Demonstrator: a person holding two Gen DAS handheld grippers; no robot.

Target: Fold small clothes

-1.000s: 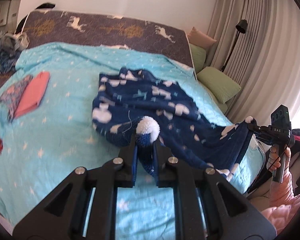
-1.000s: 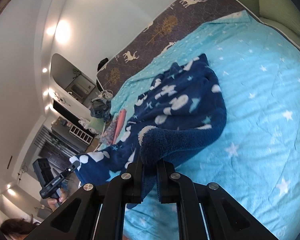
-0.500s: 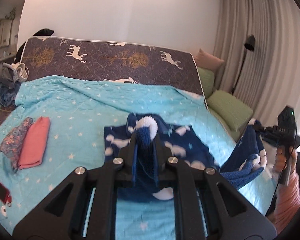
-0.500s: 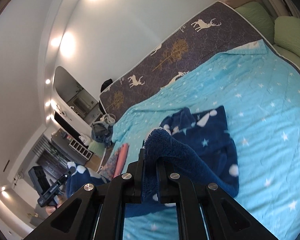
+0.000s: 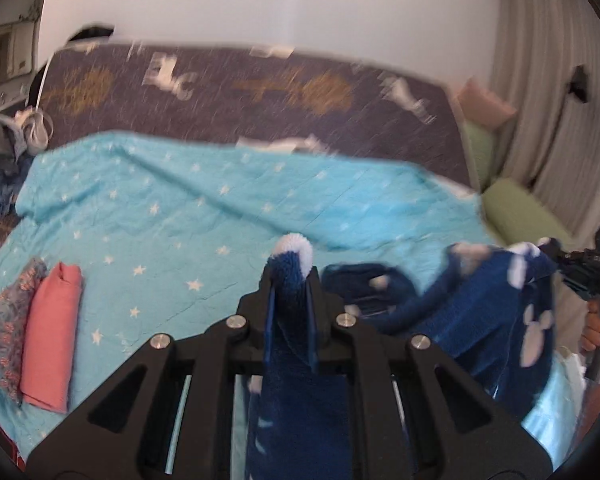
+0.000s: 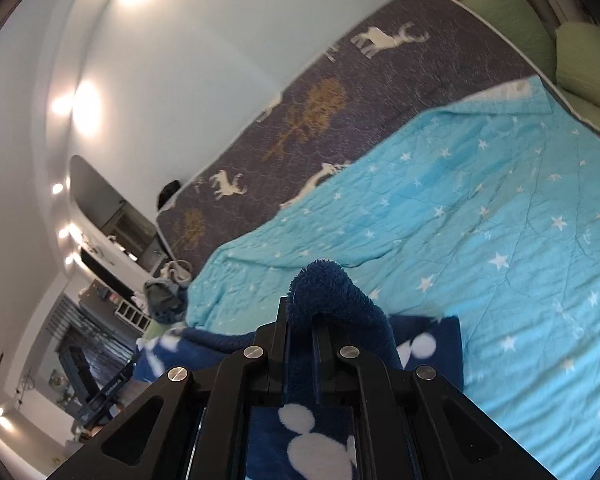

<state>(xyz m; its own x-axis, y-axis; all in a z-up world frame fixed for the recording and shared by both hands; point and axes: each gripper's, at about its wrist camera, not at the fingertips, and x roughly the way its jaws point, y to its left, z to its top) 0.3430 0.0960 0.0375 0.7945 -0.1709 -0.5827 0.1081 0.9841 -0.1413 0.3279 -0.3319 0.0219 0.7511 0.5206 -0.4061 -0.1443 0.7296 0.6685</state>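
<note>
A fuzzy navy garment with white shapes (image 5: 480, 320) hangs in the air between my two grippers, lifted off the turquoise star-print bedspread (image 5: 204, 216). My left gripper (image 5: 291, 276) is shut on one edge of it, with a white patch poking above the fingers. My right gripper (image 6: 302, 312) is shut on another edge of the same garment (image 6: 332, 292). The right gripper also shows at the right edge of the left wrist view (image 5: 580, 268). The left gripper shows at the lower left of the right wrist view (image 6: 112, 380).
A folded coral garment (image 5: 54, 332) and a folded floral one (image 5: 6, 332) lie at the bed's left side. A pile of clothes (image 5: 8, 152) sits at the far left. The deer-print headboard (image 5: 260, 96), green pillows (image 5: 520, 208) and curtains (image 5: 548, 80) border the bed.
Both grippers have risen and pulled back towards the bed's near edge, lifting the navy garment off the bedspread. It lay spread on the bed a second ago.
</note>
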